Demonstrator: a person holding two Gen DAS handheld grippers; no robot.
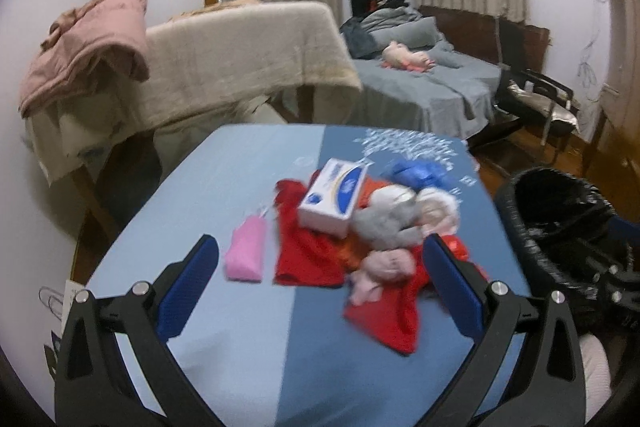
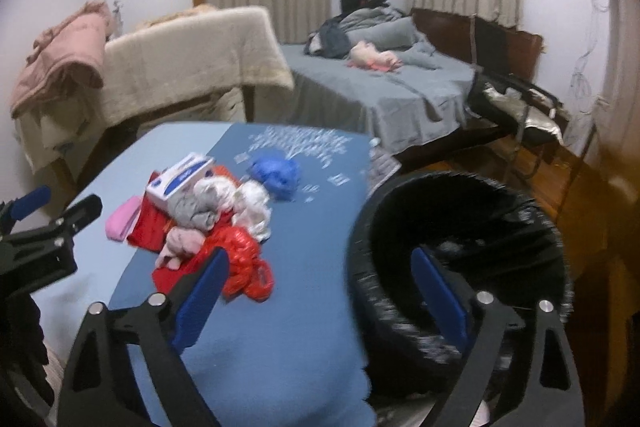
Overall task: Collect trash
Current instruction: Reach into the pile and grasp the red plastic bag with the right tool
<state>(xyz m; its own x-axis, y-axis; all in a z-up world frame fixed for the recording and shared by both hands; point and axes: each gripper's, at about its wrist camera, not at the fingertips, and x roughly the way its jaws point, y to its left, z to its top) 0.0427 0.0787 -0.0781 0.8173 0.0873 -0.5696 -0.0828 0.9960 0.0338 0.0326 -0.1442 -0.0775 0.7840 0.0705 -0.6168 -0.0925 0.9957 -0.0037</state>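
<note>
While both grippers gape empty, trash (image 1: 372, 223) clutters a blue table (image 1: 224, 187), seemingly a bedroom.

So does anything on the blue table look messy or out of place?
Yes. A heap of crumpled trash sits mid-table: red plastic bag, blue bag, wadded tissues, with a tissue box lying tilted on top. The black-lined bin stands beside the table.

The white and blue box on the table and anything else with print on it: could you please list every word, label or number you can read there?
None can be read.
Box: blue and yellow printing on top, too blurred to read.
Tablecloth: white pattern near the far edge, possibly lettering, too small and blurred to tell.
Red bag: no print legible.
</note>
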